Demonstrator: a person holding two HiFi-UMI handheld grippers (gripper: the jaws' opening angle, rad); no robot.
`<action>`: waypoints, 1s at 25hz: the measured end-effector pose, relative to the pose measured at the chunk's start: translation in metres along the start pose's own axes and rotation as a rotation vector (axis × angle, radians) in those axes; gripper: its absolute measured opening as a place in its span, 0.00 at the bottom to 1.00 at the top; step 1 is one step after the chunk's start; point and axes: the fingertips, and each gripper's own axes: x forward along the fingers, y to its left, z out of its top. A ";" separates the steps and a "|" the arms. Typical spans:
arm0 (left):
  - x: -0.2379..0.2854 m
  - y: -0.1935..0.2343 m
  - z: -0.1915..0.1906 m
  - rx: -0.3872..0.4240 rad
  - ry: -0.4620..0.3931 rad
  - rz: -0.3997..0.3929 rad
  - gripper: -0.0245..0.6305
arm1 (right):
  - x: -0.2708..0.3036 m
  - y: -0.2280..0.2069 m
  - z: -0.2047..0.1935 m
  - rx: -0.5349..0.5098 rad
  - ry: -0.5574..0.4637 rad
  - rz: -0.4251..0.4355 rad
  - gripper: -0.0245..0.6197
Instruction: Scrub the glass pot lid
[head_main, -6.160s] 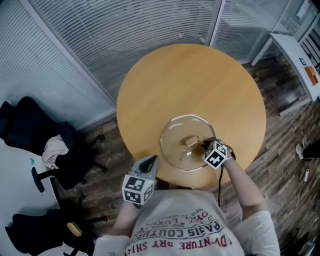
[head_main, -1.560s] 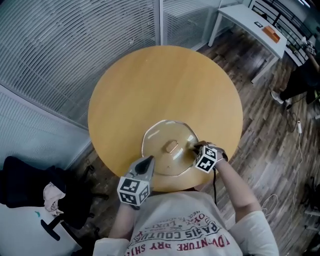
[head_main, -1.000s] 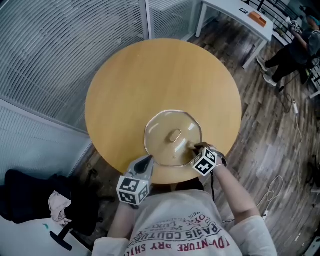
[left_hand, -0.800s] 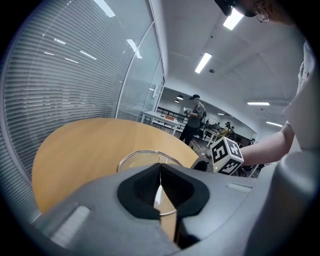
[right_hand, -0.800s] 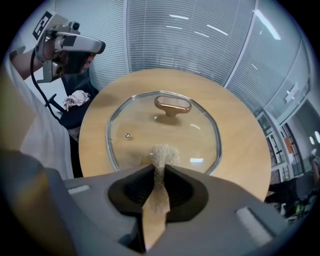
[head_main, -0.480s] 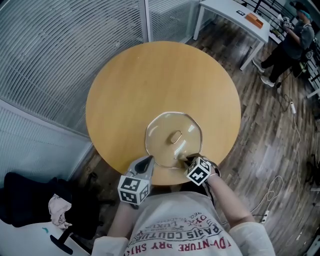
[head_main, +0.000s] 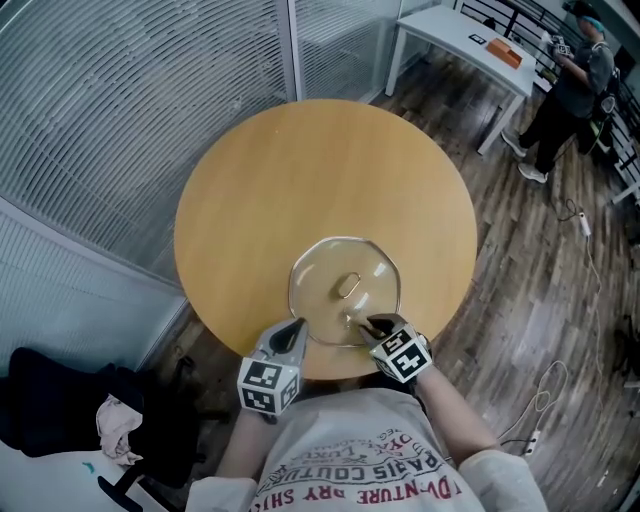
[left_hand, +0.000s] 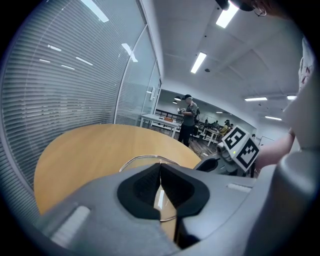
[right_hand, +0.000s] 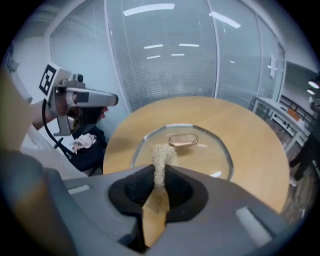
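The glass pot lid (head_main: 325, 272) lies flat near the front edge of the round wooden table (head_main: 300, 170), its metal knob (head_main: 347, 285) at the centre. My right gripper (head_main: 370, 322) is over the lid's near right part, shut on a beige scrub sponge (right_hand: 160, 156) that pokes out toward the knob (right_hand: 182, 140) and rests on the glass (right_hand: 210, 155). At the lid's near left rim, my left gripper (head_main: 297, 325) is shut with nothing between its pads. In the left gripper view the rim (left_hand: 142, 158) shows just beyond the left gripper (left_hand: 160, 172).
A glass partition with blinds (head_main: 120, 90) runs behind and left of the table. A black chair with a cloth (head_main: 110, 425) stands at lower left. At upper right a white desk (head_main: 470, 40) and a standing person (head_main: 565, 85). A cable (head_main: 545, 405) lies on the wood floor.
My right gripper has slid with the sponge from the lid's right side round to its near right part. The left gripper has stayed at the near left rim.
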 end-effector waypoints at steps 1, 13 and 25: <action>0.000 0.001 0.004 0.005 -0.013 0.000 0.05 | -0.007 -0.004 0.011 -0.007 -0.053 -0.024 0.13; -0.023 -0.008 0.098 0.127 -0.256 0.022 0.05 | -0.112 -0.027 0.112 -0.038 -0.603 -0.239 0.13; -0.041 0.011 0.108 0.175 -0.344 0.083 0.05 | -0.105 -0.009 0.129 -0.061 -0.637 -0.196 0.12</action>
